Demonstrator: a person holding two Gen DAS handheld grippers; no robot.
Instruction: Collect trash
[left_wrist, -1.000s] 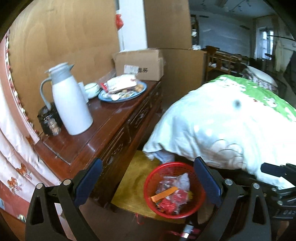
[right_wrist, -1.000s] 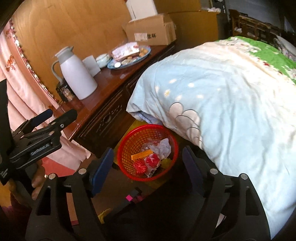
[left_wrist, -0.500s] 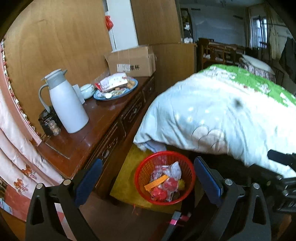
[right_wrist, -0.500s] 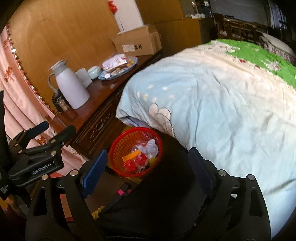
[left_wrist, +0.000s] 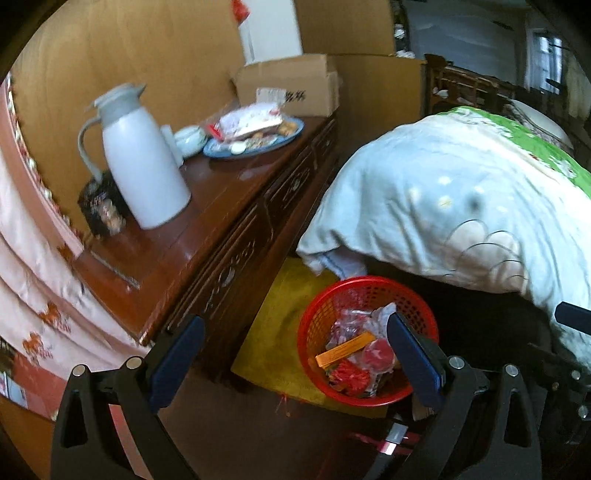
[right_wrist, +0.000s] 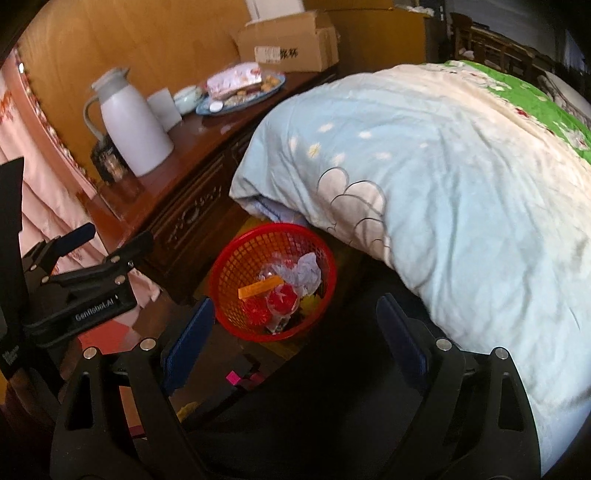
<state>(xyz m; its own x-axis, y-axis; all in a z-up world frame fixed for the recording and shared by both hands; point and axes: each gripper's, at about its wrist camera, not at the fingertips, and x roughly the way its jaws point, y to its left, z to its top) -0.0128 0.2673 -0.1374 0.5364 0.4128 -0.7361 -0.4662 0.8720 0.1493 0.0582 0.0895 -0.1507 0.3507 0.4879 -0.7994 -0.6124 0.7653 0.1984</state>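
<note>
A red mesh basket (left_wrist: 314, 325) stands on the floor between the dark wooden cabinet (left_wrist: 236, 229) and the bed; it also shows in the right wrist view (right_wrist: 236, 266). It holds wrappers, crumpled plastic (right_wrist: 308, 271) and an orange strip (left_wrist: 345, 349). My left gripper (left_wrist: 295, 360) is open and empty, hovering above the basket's left side. My right gripper (right_wrist: 295, 339) is open and empty, just in front of the basket. The left gripper also shows at the left of the right wrist view (right_wrist: 85, 280).
On the cabinet stand a white thermos jug (left_wrist: 142, 166), a dark tin (left_wrist: 103, 212), a cup (left_wrist: 190, 138), a blue plate of snacks (left_wrist: 255, 136) and a cardboard box (left_wrist: 288, 86). A light blue quilt (right_wrist: 443, 184) overhangs the bed. A yellow mat (left_wrist: 280, 325) lies under the basket.
Both grippers have moved down and closer to the basket and cabinet; the scene looms larger. Both stay open and empty.
</note>
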